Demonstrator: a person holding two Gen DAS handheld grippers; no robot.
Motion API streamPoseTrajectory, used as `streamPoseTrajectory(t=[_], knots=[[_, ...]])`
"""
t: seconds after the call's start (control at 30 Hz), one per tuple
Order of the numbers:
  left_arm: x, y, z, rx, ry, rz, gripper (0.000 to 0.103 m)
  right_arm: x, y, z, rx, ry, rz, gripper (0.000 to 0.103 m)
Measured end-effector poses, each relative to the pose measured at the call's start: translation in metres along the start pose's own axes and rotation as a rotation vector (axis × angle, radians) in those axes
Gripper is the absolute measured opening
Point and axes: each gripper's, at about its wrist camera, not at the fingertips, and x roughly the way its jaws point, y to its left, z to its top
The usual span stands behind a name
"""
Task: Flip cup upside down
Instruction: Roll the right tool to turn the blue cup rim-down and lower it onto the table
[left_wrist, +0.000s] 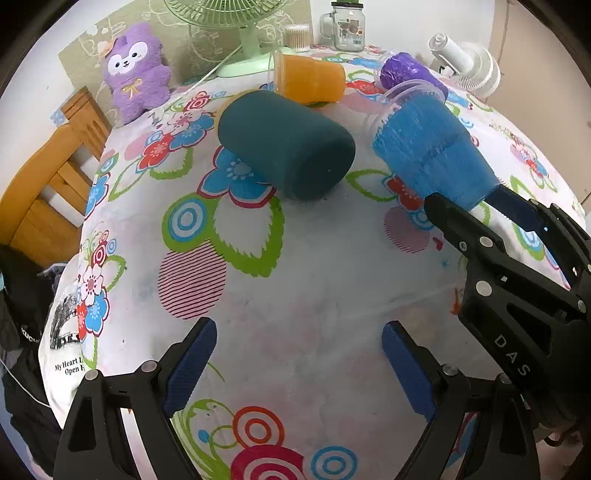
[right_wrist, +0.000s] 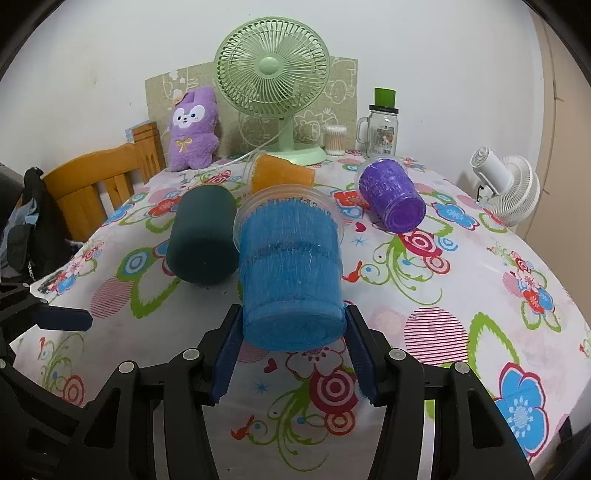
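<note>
My right gripper (right_wrist: 293, 332) is shut on the base of a blue cup (right_wrist: 290, 273), which points away from me, tilted, above the floral tablecloth (right_wrist: 443, 295). The blue cup (left_wrist: 424, 147) and the right gripper (left_wrist: 484, 206) also show in the left wrist view. A dark teal cup (left_wrist: 284, 144) lies on its side left of it. An orange cup (left_wrist: 310, 79) and a purple cup (left_wrist: 404, 72) lie on their sides farther back. My left gripper (left_wrist: 299, 365) is open and empty above the cloth, near the front.
A green desk fan (right_wrist: 273, 77), a purple plush toy (right_wrist: 194, 129), a glass jar mug (right_wrist: 382, 129) and a cotton-swab box (right_wrist: 335, 140) stand along the back wall. A white fan (right_wrist: 506, 188) is at the right edge, a wooden chair (right_wrist: 92, 188) at the left.
</note>
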Motion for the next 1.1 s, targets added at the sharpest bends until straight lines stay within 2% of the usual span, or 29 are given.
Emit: streamPoseTrajectory(t=[0.13, 0.4, 0.6, 0.9, 1.1], knots=[[-0.010, -0.006, 0.005, -0.018, -0.007, -0.018, 0.092, -0.004, -0.008, 0.009, -0.012, 0.048, -0.005, 0.057], [-0.033, -0.025, 0.022, -0.058, -0.012, -0.044, 0.092, -0.015, -0.036, 0.044, -0.042, 0.218, 0.028, 0.057], [-0.044, -0.037, 0.035, -0.121, -0.016, -0.046, 0.092, -0.017, -0.054, 0.066, -0.123, 0.340, 0.042, 0.057], [-0.049, -0.059, 0.045, -0.194, -0.015, -0.021, 0.092, -0.013, -0.074, 0.079, -0.250, 0.585, 0.144, 0.057], [-0.050, -0.072, 0.043, -0.268, 0.000, -0.034, 0.092, -0.015, -0.079, 0.086, -0.364, 0.681, 0.188, 0.057]])
